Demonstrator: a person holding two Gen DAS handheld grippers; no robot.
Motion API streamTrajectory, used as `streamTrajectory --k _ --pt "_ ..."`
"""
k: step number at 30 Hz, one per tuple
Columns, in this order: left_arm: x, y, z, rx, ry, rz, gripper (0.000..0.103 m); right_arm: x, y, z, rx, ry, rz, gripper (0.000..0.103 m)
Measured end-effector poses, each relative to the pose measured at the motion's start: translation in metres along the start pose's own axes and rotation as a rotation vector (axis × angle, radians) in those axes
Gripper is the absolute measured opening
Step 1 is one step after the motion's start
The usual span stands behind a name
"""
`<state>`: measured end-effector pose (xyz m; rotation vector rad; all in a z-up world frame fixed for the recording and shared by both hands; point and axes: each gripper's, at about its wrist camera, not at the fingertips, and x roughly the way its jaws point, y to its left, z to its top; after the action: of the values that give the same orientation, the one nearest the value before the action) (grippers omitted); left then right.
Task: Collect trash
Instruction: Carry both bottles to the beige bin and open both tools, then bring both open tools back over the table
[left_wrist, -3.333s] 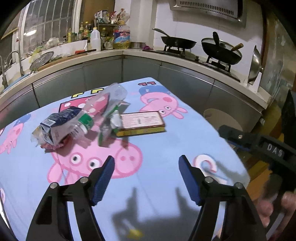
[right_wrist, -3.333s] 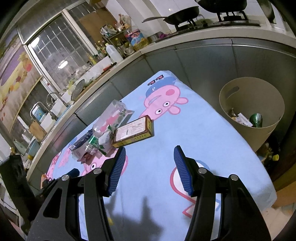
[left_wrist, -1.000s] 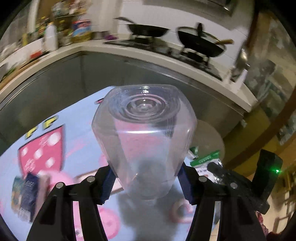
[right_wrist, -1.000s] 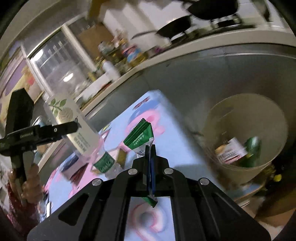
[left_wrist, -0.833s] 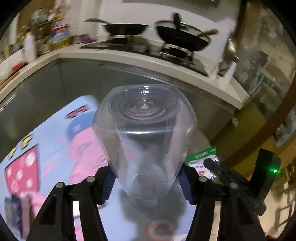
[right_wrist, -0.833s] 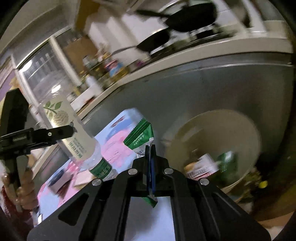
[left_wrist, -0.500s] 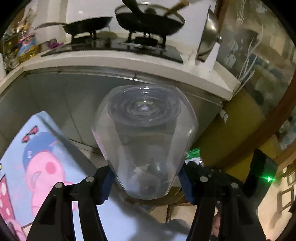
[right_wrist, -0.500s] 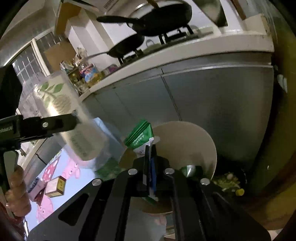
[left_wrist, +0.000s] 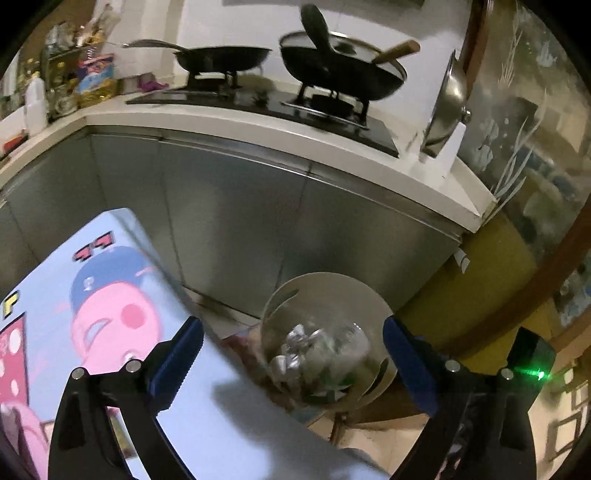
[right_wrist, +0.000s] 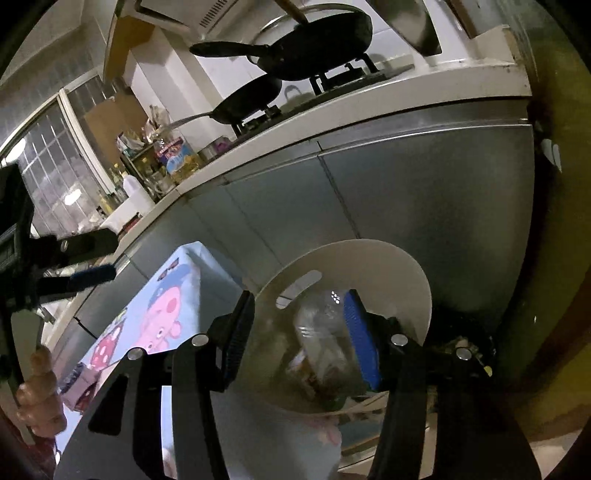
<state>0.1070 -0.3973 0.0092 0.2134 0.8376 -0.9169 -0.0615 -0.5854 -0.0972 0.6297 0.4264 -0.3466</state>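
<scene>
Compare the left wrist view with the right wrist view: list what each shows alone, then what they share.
Left wrist only: the steel lid propped against the wall at the counter's end, and a green light on the other gripper's body.

Right wrist only: the window, the person's hand gripping the left gripper's handle, and the range hood.

Both: the beige bin holding a clear bottle and other trash, the cartoon-pig tablecloth, two black pans on the stove, and each view's own gripper, left gripper and right gripper, jaws open and empty.

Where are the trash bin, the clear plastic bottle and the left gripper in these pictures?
trash bin (left_wrist: 325, 291): left wrist view, inner back wall.
clear plastic bottle (right_wrist: 321, 328): right wrist view, its body inside the bin.
left gripper (left_wrist: 293, 356): left wrist view, midway between open fingertips.
</scene>
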Motion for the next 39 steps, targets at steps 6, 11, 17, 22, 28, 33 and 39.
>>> streamTrajectory --k 6,11,17,22,28,33,39 --pt "-0.038 0.006 -0.032 0.028 -0.072 0.091 0.097 -0.015 0.019 -0.016 0.038 0.026 0.018 0.050" --pt "-0.065 0.014 -0.062 0.033 -0.110 0.152 0.097 -0.030 0.038 -0.031 0.045 0.046 0.033 0.052" --pt "-0.091 0.030 -0.090 -0.001 -0.138 0.216 0.097 -0.046 0.069 -0.042 -0.002 0.061 0.051 0.055" --pt "-0.105 0.047 -0.107 -0.049 -0.138 0.256 0.097 -0.053 0.095 -0.045 -0.032 0.073 0.082 0.057" --pt "-0.120 0.062 -0.124 -0.089 -0.141 0.282 0.097 -0.062 0.123 -0.047 -0.058 0.077 0.120 0.057" --pt "-0.130 0.071 -0.133 -0.122 -0.145 0.283 0.097 -0.069 0.138 -0.047 -0.080 0.073 0.140 0.058" --pt "-0.136 0.081 -0.140 -0.154 -0.144 0.286 0.097 -0.071 0.151 -0.050 -0.100 0.078 0.153 0.060"
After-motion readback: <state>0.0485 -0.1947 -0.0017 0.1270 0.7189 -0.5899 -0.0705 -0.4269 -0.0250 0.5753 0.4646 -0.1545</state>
